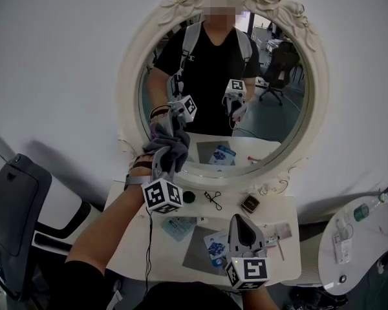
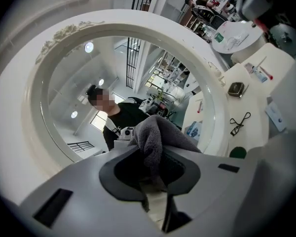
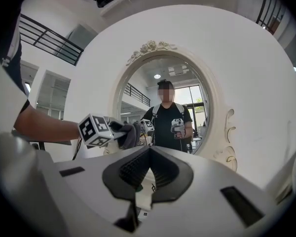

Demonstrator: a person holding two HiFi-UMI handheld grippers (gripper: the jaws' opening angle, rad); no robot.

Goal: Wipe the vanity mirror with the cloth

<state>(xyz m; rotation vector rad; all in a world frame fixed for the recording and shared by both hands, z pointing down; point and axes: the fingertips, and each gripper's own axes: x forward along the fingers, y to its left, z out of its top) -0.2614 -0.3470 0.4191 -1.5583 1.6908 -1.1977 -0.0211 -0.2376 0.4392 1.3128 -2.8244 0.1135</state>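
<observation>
An oval vanity mirror (image 1: 271,102) in an ornate white frame (image 1: 132,70) hangs on the wall above a white table. A grey cloth (image 1: 168,148) is bunched against the glass at its lower left. My left gripper (image 1: 165,163) is shut on it. In the left gripper view the cloth (image 2: 155,137) bulges out between the jaws of the left gripper (image 2: 155,169), close to the mirror glass (image 2: 113,73). My right gripper (image 1: 241,228) hangs low over the table, shut and empty. The right gripper view shows the right gripper (image 3: 149,157), the mirror (image 3: 172,98) and the cloth (image 3: 129,135).
The white table (image 1: 291,237) carries an eyelash curler (image 1: 213,199), a dark green round lid (image 1: 189,197), a small square case (image 1: 249,203), blue packets (image 1: 215,244) and a grey mat. A dark chair (image 1: 16,199) stands at left, a round side table (image 1: 359,237) at right.
</observation>
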